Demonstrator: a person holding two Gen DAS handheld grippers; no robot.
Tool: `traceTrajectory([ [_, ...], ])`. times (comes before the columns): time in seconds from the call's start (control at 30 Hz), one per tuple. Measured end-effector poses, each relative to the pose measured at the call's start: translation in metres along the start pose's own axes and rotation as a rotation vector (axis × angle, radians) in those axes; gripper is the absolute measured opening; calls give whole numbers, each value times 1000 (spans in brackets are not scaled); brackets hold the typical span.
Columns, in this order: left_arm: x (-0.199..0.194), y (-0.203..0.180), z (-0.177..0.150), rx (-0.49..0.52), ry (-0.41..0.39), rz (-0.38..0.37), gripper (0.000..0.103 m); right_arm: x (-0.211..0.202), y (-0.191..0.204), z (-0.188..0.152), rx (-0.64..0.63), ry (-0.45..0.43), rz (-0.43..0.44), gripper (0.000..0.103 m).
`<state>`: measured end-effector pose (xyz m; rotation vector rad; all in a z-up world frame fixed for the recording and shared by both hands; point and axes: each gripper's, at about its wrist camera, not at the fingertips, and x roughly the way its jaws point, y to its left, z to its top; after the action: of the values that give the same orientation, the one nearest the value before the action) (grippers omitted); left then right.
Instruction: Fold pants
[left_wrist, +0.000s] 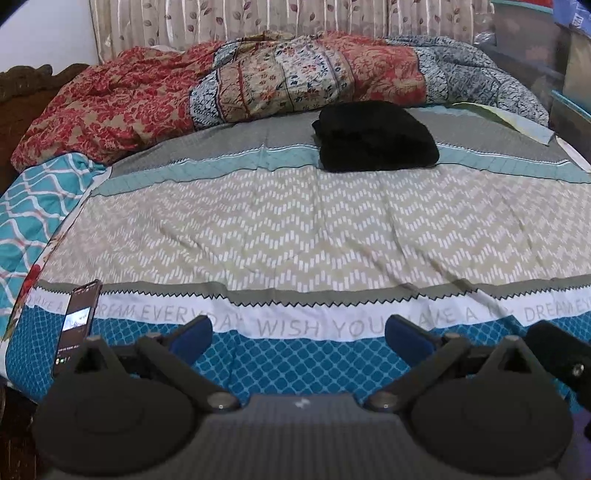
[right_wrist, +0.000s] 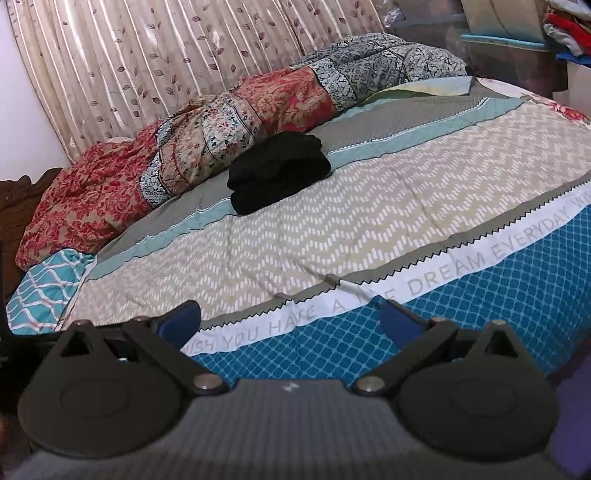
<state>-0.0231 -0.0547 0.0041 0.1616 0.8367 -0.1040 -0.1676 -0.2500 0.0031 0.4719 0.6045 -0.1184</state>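
Our left hand-held gripper (left_wrist: 299, 328) hangs over the near edge of the bed (left_wrist: 258, 236), its blue-padded fingers spread wide and holding nothing; our right hand-held gripper (right_wrist: 290, 317) matches it, wide apart and empty. Well beyond both, toward the far side of the bed, the black pants (left_wrist: 376, 138) lie as a compact, thick, soft bundle of stacked layers, matte and slightly lumpy. We judge the folding essentially finished; any next move would call only for a light squaring of the edges. The printed bedspread is thin, faintly creased cotton. A bunched floral quilt (left_wrist: 229, 85) sits just behind the pants, and a phone (left_wrist: 77, 325) leans at the near left.
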Motion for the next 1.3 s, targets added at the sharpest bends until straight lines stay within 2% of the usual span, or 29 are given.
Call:
traceTrajectory([
  [0.17,11,-2,0,-13,32,4,103,7,3,-2,-36,8,-7,103],
  [0.63,23,-7,-5,23,56,25,103,17,2,-1,-2,25,-26,103],
  [0.97,18,-7,-7,34,34,20,103,15,1,1,1,6,-44,103],
  [1.3,11,-3,-7,36,-6,53,103,15,7,0,-6,7,-40,103],
])
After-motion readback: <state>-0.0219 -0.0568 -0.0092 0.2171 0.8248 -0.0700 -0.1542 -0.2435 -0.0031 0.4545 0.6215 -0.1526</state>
